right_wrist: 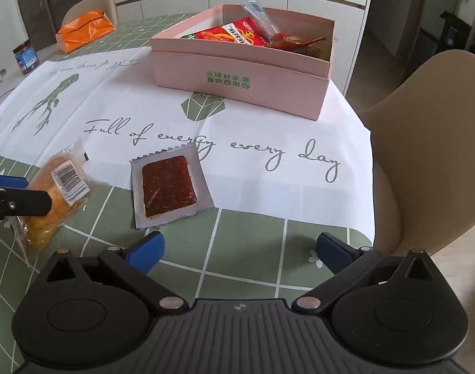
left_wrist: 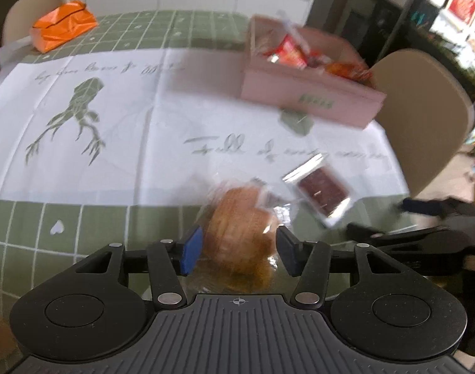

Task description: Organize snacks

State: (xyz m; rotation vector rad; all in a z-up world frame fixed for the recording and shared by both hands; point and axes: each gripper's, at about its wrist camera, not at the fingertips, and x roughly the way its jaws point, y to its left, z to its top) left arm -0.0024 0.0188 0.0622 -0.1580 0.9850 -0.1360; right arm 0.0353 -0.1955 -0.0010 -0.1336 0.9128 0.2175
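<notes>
A wrapped golden bread roll (left_wrist: pixel 242 227) sits between the pads of my left gripper (left_wrist: pixel 240 249), which is closed on it just above the table; it also shows in the right wrist view (right_wrist: pixel 55 196). A silver packet with a dark red slab (right_wrist: pixel 170 185) lies flat on the tablecloth, right of the bread (left_wrist: pixel 320 191). A pink box (right_wrist: pixel 240 85) holding several red snack packets stands farther back (left_wrist: pixel 309 93). My right gripper (right_wrist: pixel 239 247) is open and empty, low over the table's near edge, short of the silver packet.
An orange bag (right_wrist: pixel 84 31) lies at the far left of the table (left_wrist: pixel 64 26). A small jar (right_wrist: pixel 26 57) stands at the left edge. Beige chairs stand at the right (right_wrist: pixel 430 143) and behind the orange bag.
</notes>
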